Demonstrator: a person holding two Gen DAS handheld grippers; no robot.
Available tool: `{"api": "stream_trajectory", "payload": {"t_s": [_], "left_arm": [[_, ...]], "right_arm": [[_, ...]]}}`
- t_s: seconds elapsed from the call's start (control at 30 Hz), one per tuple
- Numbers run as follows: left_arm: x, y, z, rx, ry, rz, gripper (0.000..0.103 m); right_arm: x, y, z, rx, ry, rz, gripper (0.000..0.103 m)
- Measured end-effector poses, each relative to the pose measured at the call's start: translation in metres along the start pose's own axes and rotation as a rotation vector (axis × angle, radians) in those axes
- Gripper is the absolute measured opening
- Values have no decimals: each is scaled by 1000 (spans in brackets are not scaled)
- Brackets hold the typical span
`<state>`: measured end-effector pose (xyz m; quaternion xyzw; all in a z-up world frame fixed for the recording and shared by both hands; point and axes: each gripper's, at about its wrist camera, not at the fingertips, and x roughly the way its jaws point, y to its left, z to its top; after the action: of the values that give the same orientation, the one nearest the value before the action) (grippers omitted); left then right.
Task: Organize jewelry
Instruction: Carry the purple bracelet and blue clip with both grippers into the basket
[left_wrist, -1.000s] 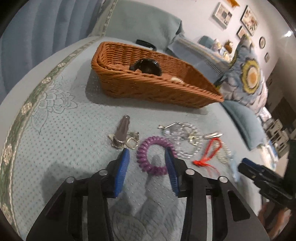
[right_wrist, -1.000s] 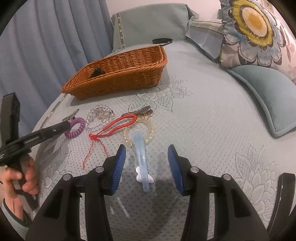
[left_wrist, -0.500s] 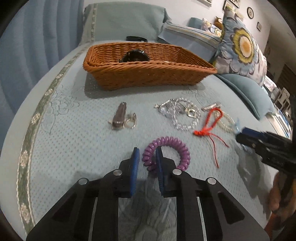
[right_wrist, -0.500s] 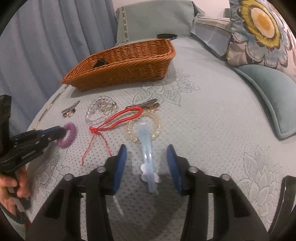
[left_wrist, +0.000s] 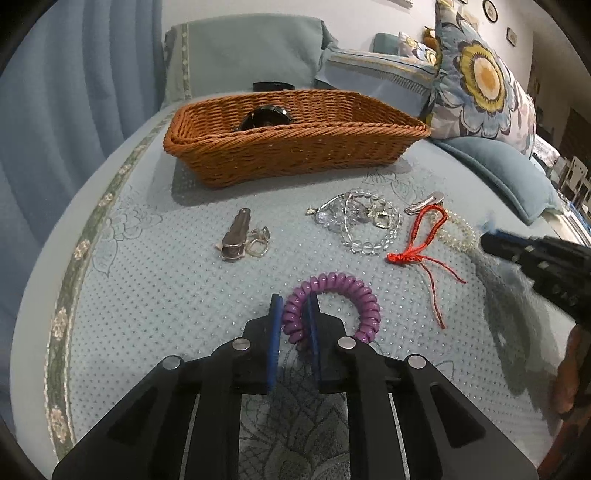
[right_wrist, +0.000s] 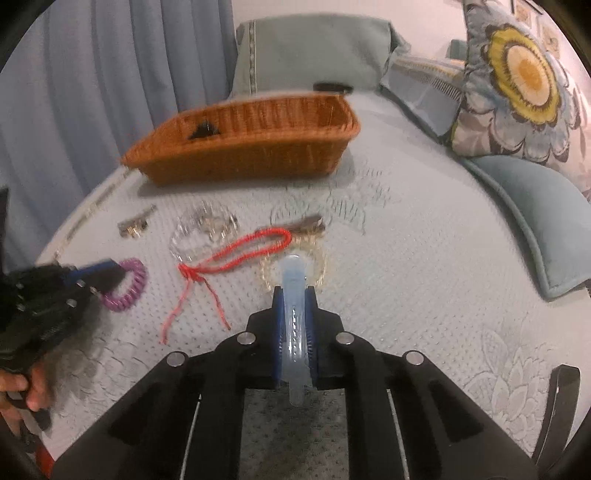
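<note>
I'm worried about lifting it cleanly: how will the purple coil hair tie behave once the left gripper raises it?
The purple coil hair tie is pinched at one side by the left gripper, so the free loop will probably droop and swing. Its springy coils look stretchy, likely squashing rather than slipping. It seems light and not fragile, and should lift easily off the bedspread.

ahead of the left tongs bare bed cover runs to the wicker basket, with only a metal clip on the way. a red cord and clear beads crowd the space between both tongs.
</note>
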<state>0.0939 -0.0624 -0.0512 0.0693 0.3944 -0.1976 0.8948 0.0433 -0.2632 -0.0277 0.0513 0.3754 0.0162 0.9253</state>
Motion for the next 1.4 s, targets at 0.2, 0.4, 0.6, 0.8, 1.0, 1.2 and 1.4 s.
{"api": "stream_trajectory", "payload": {"t_s": [0.2,0.4,0.6,0.8,1.0,1.2,1.4], "left_arm": [[-12,9,4,-55,-60,-60,9],[-29,6,9,-61,-134,-77,9],[-52,6,23,-73,-217,-87,9],[-66,8,67,-71,-301,-85,9],[-48,15,116,-56,-351,-56,9],[4,29,152,-84,-316,-39,9],[48,37,163,-120,-255,-64,9]], "right_arm": [[-21,-16,6,48,-81,22,9],[-29,-17,8,57,-119,29,9],[-63,-9,25,55,-272,22,9],[-61,8,78,-12,-321,53,9],[-7,23,140,-60,-271,95,9],[66,21,178,-24,-157,131,9],[133,11,188,36,3,180,9]]}}
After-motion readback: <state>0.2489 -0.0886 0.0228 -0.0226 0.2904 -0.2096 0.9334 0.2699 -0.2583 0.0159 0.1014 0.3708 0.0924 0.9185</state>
